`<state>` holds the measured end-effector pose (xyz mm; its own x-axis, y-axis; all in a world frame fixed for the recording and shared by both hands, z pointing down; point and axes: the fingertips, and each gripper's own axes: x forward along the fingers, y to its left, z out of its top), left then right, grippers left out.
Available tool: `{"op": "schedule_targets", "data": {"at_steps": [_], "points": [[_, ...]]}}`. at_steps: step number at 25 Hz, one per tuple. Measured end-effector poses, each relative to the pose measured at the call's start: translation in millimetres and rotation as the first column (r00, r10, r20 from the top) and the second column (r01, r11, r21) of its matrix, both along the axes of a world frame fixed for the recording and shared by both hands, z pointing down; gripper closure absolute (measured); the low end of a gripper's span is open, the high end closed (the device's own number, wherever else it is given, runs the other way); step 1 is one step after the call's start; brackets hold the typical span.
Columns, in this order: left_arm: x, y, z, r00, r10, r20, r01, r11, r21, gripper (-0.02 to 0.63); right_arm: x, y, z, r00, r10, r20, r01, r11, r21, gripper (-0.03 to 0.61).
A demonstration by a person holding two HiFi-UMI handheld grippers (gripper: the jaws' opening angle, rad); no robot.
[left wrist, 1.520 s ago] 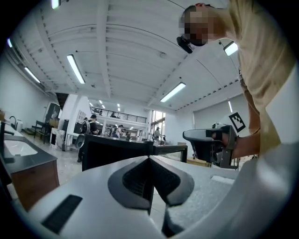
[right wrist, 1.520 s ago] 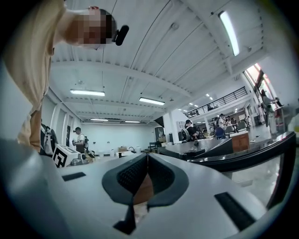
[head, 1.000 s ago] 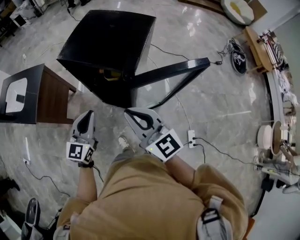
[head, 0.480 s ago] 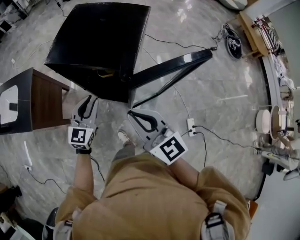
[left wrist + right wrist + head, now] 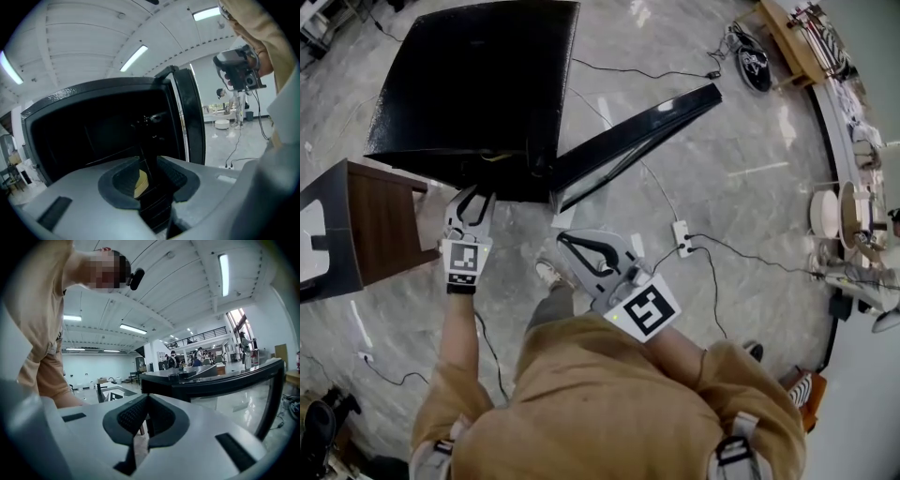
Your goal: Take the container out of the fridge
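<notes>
So the black fridge (image 5: 478,84) sits on the floor at the far left, its door (image 5: 647,131) swung open to the right. We've got the left gripper (image 5: 473,195) right at the opening, jaws just been opening and now wide apart, nothing pinched. Through the gap we see the yellowish container (image 5: 140,182) sitting inside the dark fridge. The right gripper (image 5: 564,238) hangs nearer to us, jaws together and empty, and a wooden side table (image 5: 380,220) stands off to the left
</notes>
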<state>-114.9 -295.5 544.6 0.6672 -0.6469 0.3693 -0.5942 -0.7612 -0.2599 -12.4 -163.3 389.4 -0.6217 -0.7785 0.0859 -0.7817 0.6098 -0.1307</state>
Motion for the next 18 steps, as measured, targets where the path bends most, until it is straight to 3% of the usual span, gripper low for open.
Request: {"op": "schedule_targets", "data": {"at_steps": [12,18], "points": [[13,-49,56,0.988,0.091,0.122,-0.091,0.996,-0.005,0.517,-11,-20,12,0.999,0.044,0.006,-0.044,0.999,-0.023,0.575],[22,-60,88,0.963,0.164,0.216,-0.166,0.986,-0.010,0.517,-14,-26,20,0.998,0.066,-0.019,-0.066,0.997,-0.033,0.576]]}}
